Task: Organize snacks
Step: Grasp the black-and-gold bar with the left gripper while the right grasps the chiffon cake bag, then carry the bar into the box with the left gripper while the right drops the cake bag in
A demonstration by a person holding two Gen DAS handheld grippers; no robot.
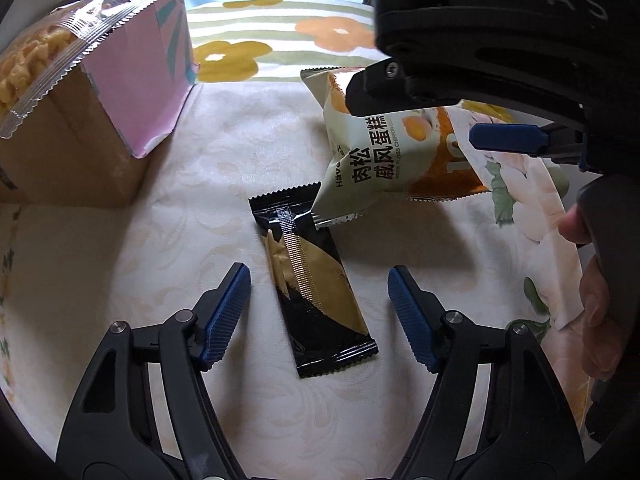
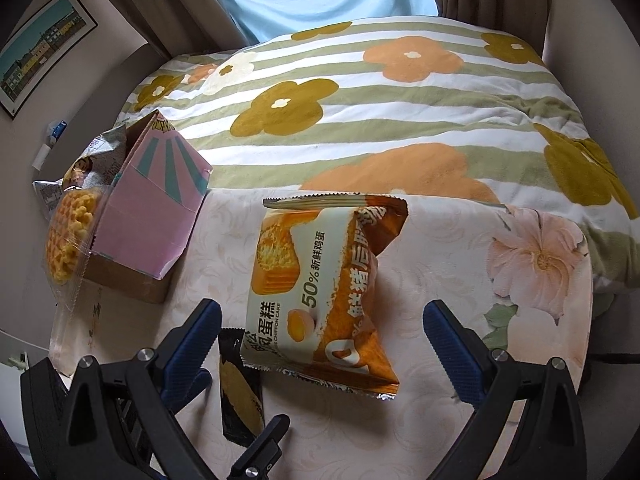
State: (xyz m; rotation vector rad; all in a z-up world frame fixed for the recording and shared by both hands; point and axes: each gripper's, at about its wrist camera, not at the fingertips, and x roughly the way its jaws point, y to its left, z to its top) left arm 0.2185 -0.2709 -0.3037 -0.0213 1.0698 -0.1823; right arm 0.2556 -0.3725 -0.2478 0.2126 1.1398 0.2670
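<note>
Item one: black and gold bar packet (image 1: pixel 314 282), lying flat on the cream floral tablecloth (image 1: pixel 224 168), its long axis running between the fingers of our left gripper (image 1: pixel 318 312). We are holding that claw about half open; the pads are standing clear on either side, gripping nothing. We are judging it light, slim and fairly stiff, with slick film; best pinched across its narrow width near the middle, not by the crimped ends.

Item two: chiffon cake pouch (image 2: pixel 316 288), resting just beyond the bar and overlapping its far end. Our right gripper (image 2: pixel 320 344) is straddling it with jaws wide, untouched. We are reckoning it puffy, soft and crushable; a gentle squeeze across the sides suits.

Destination: cardboard box (image 2: pixel 136 280) at the left, already holding a yellow snack bag (image 2: pixel 66 236).
</note>
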